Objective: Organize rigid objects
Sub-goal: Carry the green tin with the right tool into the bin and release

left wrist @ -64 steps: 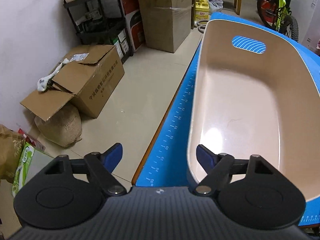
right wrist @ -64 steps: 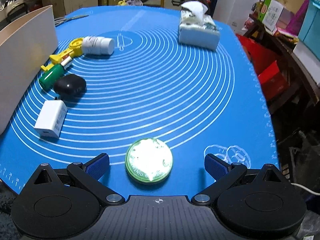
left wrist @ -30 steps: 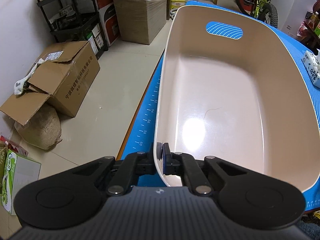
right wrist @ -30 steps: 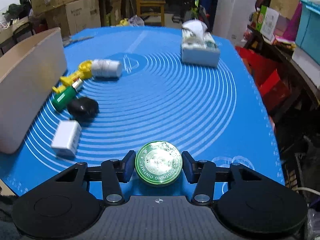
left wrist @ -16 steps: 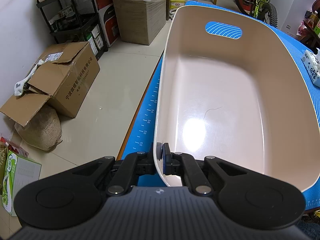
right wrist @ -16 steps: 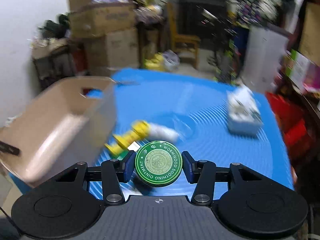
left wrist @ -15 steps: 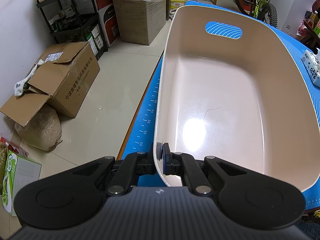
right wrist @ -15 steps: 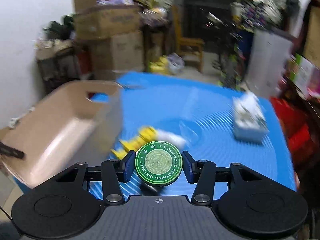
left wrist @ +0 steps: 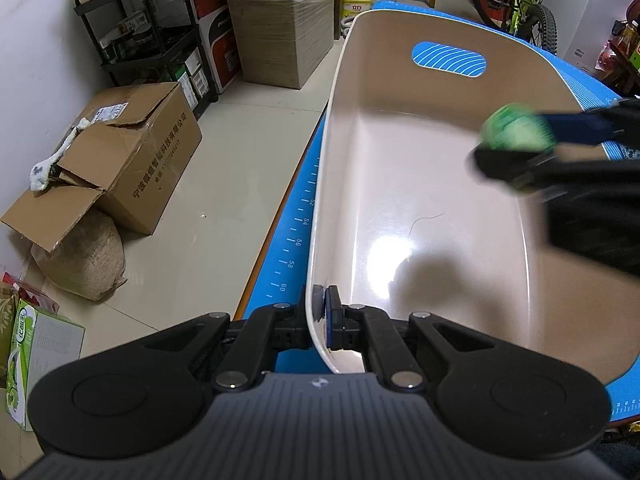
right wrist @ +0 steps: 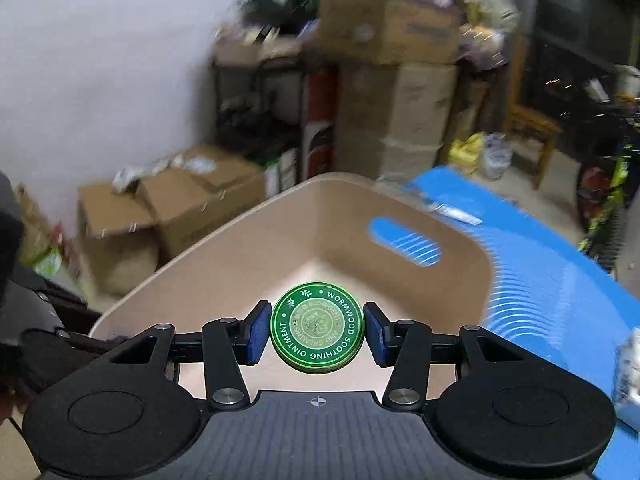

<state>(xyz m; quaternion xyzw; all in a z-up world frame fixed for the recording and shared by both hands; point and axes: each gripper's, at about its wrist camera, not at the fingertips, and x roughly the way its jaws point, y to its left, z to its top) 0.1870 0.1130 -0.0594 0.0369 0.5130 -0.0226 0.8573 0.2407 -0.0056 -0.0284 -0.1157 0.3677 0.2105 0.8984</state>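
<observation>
A beige plastic bin (left wrist: pixel 420 128) with a handle slot stands on the blue mat (left wrist: pixel 292 236); its floor is bare. My left gripper (left wrist: pixel 323 312) is shut on the bin's near rim. My right gripper (right wrist: pixel 317 332) is shut on a round green ointment tin (right wrist: pixel 317 327) and holds it above the bin (right wrist: pixel 248 248), over its near right part. From the left wrist view the tin (left wrist: pixel 514 133) and the right gripper (left wrist: pixel 520 148) show blurred above the bin's right side.
Left of the table lies bare floor with an open cardboard box (left wrist: pixel 120 164), a sack (left wrist: pixel 80 256) and a black shelf rack (left wrist: pixel 148 40). Taped boxes (left wrist: pixel 280 28) and a bicycle (left wrist: pixel 520 4) stand beyond the table. A white tissue pack (right wrist: pixel 628 376) lies at the right edge.
My right gripper has swung left with the tin, from over the mat to above the bin, and now shows in the left wrist view. My left gripper has kept its hold on the rim.
</observation>
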